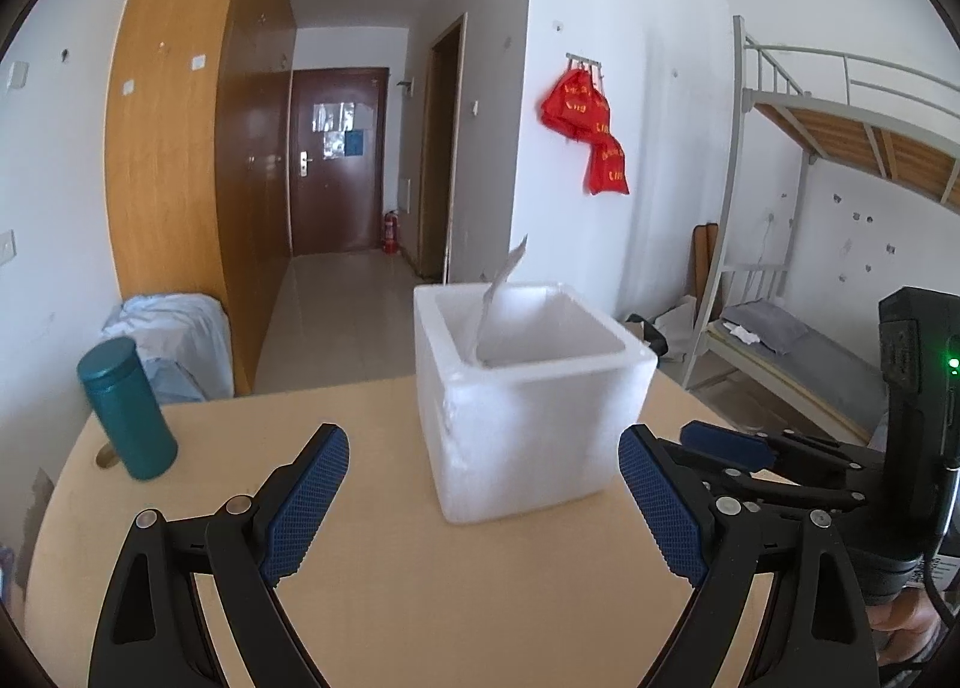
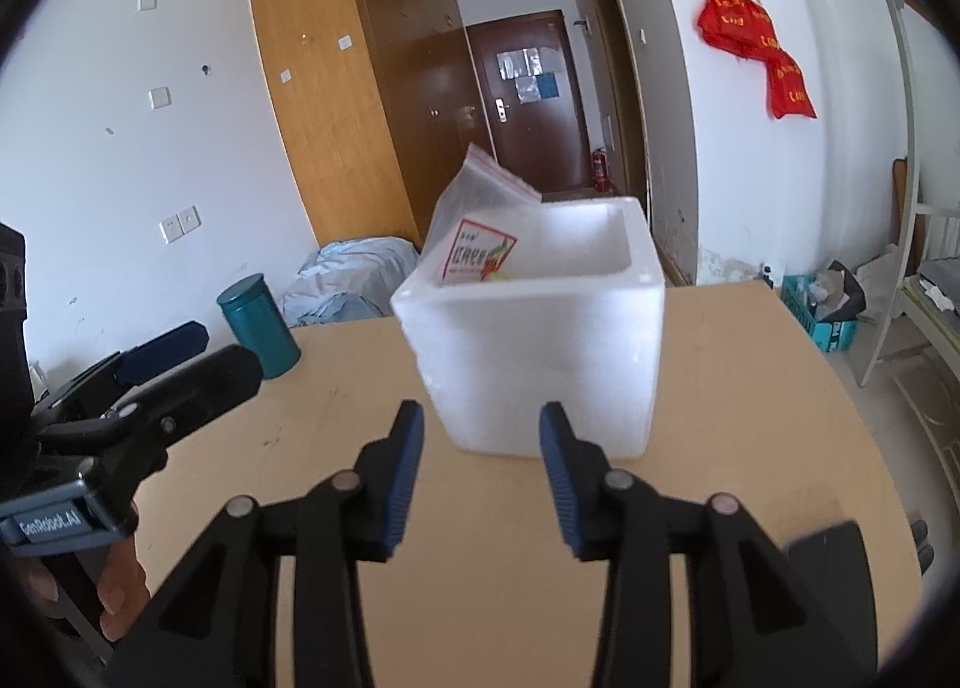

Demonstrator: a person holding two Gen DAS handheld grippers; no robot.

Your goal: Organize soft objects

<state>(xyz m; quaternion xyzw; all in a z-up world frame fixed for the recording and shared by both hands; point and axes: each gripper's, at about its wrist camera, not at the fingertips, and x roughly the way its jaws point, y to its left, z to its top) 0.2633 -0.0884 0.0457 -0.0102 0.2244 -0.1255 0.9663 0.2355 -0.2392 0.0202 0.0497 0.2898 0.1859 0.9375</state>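
1. So, the zip-lock bag stands propped inside the white foam box on the wooden table, top poking out.
2. Left gripper gapes wide, empty; right gripper is partly spread, empty too.
3. Bag looks light, floppy, slippery, so I'd pinch its sealed red top edge.

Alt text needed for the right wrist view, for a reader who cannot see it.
A white foam box stands on a tan table, with a clear zip bag sticking up out of it. The right gripper hovers in front with jaws open and empty; a teal canister and the left gripper are at left.
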